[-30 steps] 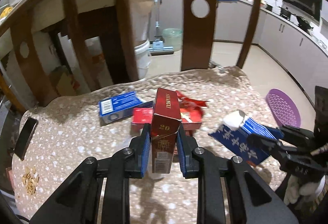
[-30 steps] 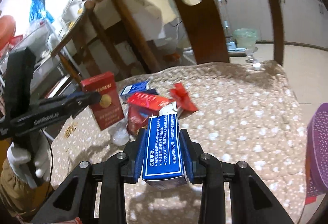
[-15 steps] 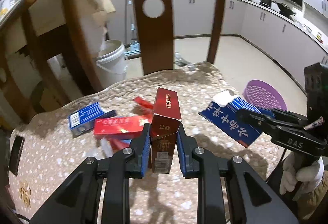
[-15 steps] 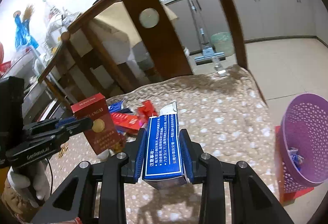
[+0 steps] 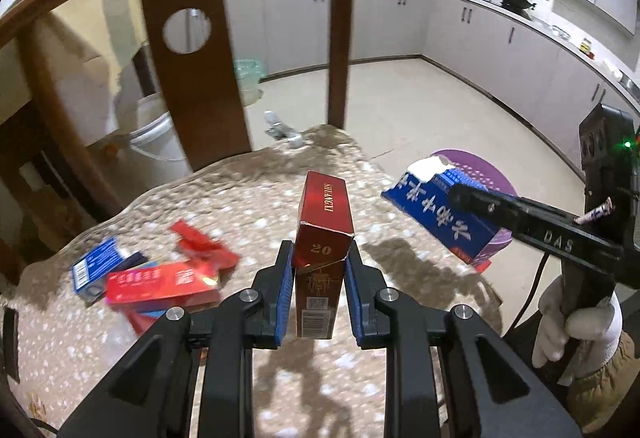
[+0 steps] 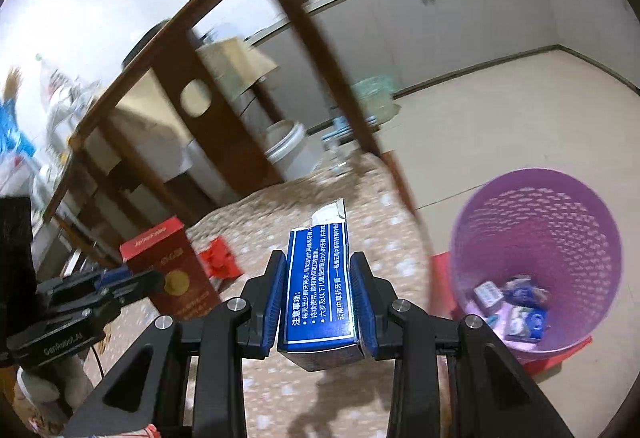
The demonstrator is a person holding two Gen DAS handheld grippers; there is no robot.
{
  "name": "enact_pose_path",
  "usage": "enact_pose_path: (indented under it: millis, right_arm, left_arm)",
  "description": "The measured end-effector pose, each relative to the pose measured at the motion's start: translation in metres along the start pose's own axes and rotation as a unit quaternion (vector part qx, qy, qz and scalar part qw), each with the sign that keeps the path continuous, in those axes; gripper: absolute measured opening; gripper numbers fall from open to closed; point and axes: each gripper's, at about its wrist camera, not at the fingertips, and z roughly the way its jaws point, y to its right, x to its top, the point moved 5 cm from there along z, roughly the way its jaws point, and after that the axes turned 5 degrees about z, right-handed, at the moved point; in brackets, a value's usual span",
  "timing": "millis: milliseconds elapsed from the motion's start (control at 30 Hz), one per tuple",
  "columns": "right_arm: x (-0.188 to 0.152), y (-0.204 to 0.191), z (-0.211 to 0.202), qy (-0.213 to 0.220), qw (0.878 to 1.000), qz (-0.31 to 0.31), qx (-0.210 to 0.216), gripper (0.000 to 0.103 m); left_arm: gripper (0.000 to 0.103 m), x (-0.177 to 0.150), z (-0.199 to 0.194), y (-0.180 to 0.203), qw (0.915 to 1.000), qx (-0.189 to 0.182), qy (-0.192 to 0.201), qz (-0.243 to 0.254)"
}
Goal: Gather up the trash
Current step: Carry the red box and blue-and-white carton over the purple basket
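Left tongs (image 5: 320, 278) grip a dark-red carton (image 5: 323, 238) — right tongs (image 6: 318, 290) clamp a torn-topped blue box (image 6: 320, 290).

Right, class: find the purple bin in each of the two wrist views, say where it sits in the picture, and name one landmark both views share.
Left wrist view: the purple bin is right of centre, on the floor past the seat edge, mostly hidden behind the blue box.
Right wrist view: the bin is at lower right, seen from above, with wrappers inside.
Shared landmark: the chair slat with a round hole.
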Motion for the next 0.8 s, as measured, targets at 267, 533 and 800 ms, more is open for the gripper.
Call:
enact_pose_path:
  millis: [267,533,800]
  right_arm:
    - [0.025,0.076,-0.032,0.045,0.995,0.078,-0.049,0.036]
    - [0.040,0.139,-0.050,0.067,0.984,0.145,-0.080,0.036]
    - [0.036,0.166,-0.051,0.069,0.978,0.174,-0.095,0.036]
  left_arm:
    - [0.023,0.026,0.030,0.042,0.9984,-0.055,-0.011,0.005]
    - [0.023,0.056,0.067,0.107,0.9931,-0.112,-0.023,0.023]
    - [0.023,0.076,0.102,0.154,0.9878,-0.145,-0.039,0.041]
